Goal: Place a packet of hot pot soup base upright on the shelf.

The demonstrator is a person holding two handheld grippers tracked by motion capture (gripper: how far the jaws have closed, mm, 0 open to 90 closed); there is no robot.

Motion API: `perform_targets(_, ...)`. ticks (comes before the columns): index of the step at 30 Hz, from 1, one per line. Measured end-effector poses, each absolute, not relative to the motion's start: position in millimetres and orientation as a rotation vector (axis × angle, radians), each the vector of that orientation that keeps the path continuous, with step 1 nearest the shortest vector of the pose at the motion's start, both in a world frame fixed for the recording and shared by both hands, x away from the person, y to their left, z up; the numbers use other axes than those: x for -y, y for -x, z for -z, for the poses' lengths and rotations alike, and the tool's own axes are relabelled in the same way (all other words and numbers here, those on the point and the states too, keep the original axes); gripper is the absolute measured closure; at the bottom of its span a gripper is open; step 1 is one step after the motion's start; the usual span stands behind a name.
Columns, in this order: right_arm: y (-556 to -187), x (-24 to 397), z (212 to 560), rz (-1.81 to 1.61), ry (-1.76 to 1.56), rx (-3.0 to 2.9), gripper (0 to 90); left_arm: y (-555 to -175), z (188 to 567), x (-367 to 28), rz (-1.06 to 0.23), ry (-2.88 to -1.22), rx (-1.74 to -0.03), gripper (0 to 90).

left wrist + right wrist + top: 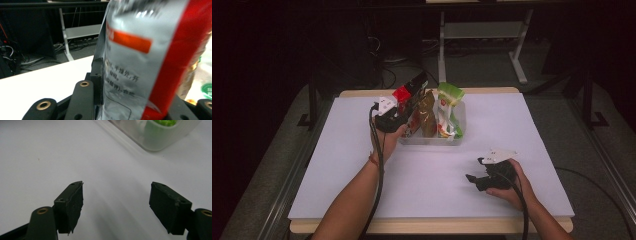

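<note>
**Left tongs on the red pouch, right tongs idle on the table**

Over at the far side of the white table (pixel 337 165), the left gripper (pixel 398 116) is right up against the clear plastic tub (pixel 459 131), and it has the red-and-silver snack pouch (pixel 408 95) between its jaws. From the left gripper view the pouch (pixel 147 62) fills most of the frame: silver film with an orange bar and small print, a broad red band down one side. The one black pad (pixel 98 75) I can see lies flat against the silver face, so the pouch sits between the jaws; whether the far pad presses on it too, I cannot tell, since the pouch hides it. The pouch stands at the left end of the tub, leaning out over the gripper, its dark top edge tipped away from the person.

Beside it in the tub stand a brown-gold pouch (pixel 427 114) in the middle and a green-and-white pouch (pixel 448 107) at the right end, both more or less upright.

Now the near right corner: the right gripper (pixel 472 179) rests low at the tabletop in the person's hand, well apart from the tub. In the right gripper view its two black pads (pixel 71 205) stand wide apart with nothing but bare white table between them. A corner of the tub (pixel 160 142), with a flash of green inside, peeks in at the top of that view.
</note>
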State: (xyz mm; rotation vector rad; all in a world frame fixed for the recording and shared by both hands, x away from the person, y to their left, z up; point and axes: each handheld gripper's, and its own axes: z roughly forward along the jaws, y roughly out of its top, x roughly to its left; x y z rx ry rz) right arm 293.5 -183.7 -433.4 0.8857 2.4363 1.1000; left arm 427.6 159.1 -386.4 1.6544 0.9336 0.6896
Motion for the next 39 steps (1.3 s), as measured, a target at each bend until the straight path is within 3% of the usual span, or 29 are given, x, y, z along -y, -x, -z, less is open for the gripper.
perform_targets(7, -290.4, 183.8, 428.0, -1.106, -0.861, -2.389, 26.9, -414.9, 363.0, -163.7, -0.719, -1.652, -0.858, 63.4)
perform_targets(16, -287.8, 185.3, 422.0, -1.083, -0.836, -2.339, 26.9, -395.0, 350.7, -173.9, -0.761, -1.718, -0.756, 50.7)
perform_targets(39, -288.2, 191.3, 417.3, -1.059, -0.841, -2.19, 22.8, -337.4, 355.7, -204.0, -0.72, -1.817, -0.653, 35.2)
